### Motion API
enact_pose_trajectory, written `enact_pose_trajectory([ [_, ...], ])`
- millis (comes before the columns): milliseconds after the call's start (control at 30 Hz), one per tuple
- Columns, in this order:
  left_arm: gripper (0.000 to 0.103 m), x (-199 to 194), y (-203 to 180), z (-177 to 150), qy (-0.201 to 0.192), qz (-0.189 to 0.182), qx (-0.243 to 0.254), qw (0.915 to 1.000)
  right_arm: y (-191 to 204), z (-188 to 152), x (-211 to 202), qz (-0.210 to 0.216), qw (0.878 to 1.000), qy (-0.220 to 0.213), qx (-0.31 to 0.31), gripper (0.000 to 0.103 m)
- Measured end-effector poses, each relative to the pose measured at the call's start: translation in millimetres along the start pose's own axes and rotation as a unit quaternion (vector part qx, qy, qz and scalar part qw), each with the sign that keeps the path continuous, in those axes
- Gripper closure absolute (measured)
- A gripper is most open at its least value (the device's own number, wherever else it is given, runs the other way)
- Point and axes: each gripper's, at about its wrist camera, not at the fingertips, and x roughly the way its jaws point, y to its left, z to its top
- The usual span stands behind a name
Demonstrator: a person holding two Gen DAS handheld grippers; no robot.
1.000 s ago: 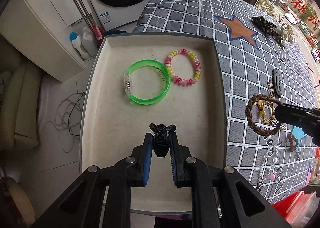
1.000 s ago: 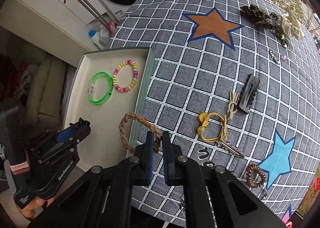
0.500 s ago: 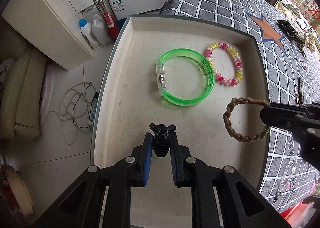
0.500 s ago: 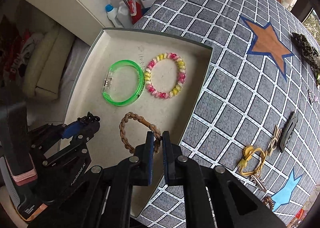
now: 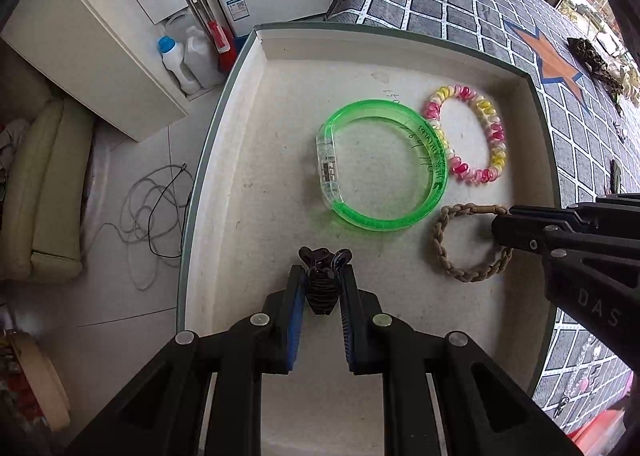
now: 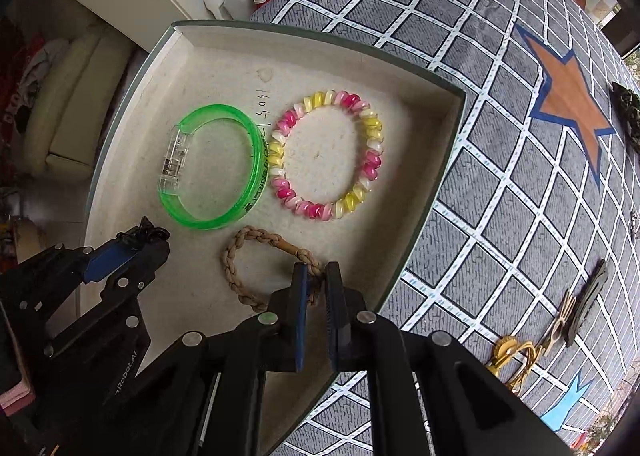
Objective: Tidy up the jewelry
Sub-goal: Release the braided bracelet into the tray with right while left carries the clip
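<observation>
My left gripper (image 5: pixel 321 276) is shut on a small black hair claw clip (image 5: pixel 321 283) just above the cream floor of the tray (image 5: pixel 248 183). My right gripper (image 6: pixel 316 280) is shut on a tan braided bracelet (image 6: pixel 240 280), which hangs low over the tray near its right wall; in the left wrist view that bracelet (image 5: pixel 460 272) sits right of my left gripper. A green translucent bangle (image 5: pixel 384 167) and a pink-and-yellow bead bracelet (image 5: pixel 476 135) lie side by side in the tray beyond both grippers. Whether the braided bracelet touches the tray floor I cannot tell.
The tray rests on a grey checked cloth with an orange star (image 6: pixel 568 95). A dark hair clip (image 6: pixel 588 304) and yellow hair ties (image 6: pixel 516 356) lie on the cloth at the right. Bottles (image 5: pixel 176 63) and a white cabinet (image 5: pixel 92 39) stand on the floor beyond the tray's left edge.
Both grippers came down and across over the tray. The right one carried the braided bracelet from the tray's edge to inside it, near the green bangle. The bangles look larger and closer.
</observation>
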Motion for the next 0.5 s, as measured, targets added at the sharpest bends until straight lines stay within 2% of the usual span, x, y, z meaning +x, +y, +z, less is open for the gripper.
enact_pose_trajectory([
  [200, 0.079, 0, -4, 1, 0.006, 0.008, 0.007, 0.9999, -3, 8, 4, 0.001, 1.000, 0.001, -0.006, 0.092],
  [300, 0.079, -1, -6, 2, 0.010, 0.010, 0.003, 0.9999, 1, 10, 4, 0.010, 1.000, 0.006, -0.015, 0.082],
  [367, 0.079, -2, -7, 2, 0.011, 0.011, 0.001, 0.9999, 5, 11, 4, 0.011, 1.000, 0.008, -0.020, 0.064],
  [500, 0.079, -3, -8, 0, 0.015, 0.015, -0.003, 0.9998, 12, 11, -1, 0.009, 1.000, 0.001, -0.026, 0.061],
])
